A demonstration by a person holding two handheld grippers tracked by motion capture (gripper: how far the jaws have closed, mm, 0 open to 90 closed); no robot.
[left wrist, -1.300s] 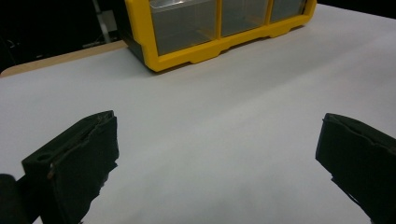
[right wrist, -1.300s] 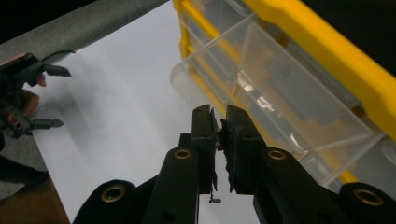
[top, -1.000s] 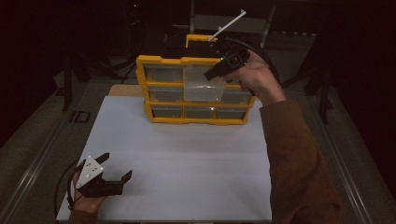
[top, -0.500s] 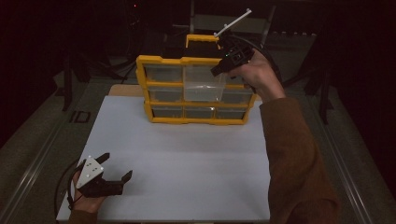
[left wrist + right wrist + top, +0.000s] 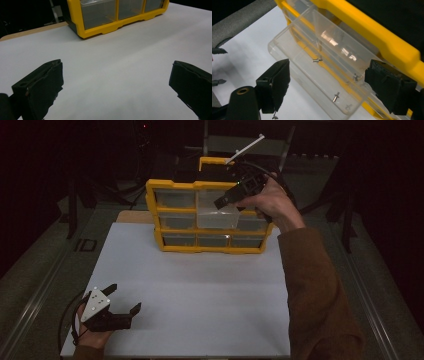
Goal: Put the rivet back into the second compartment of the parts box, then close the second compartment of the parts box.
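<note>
1. Sitting pulled out of the top row, middle slot, of the yellow drawer cabinet (image 5: 210, 250), a clear plastic drawer (image 5: 317, 75) juts toward the person. It holds a few small metal screws (image 5: 336, 96), loose on the drawer floor.
2. R gripper (image 5: 231, 199) is above the open drawer; jaws have just been opening and now stand wide. The pads straddle the drawer w/o touching it, nothing gripped.
3. Other drawers are pushed in; contents can't be made out.
4. Cabinet stands at the far edge of the white tabletop (image 5: 200, 310), with a yellow carry handle (image 5: 216, 161) on top.
5. L gripper (image 5: 120, 302) rests near the front left corner, well apart from the cabinet, jaws spread wide & empty.
6. White surface lies between L gripper & cabinet.
</note>
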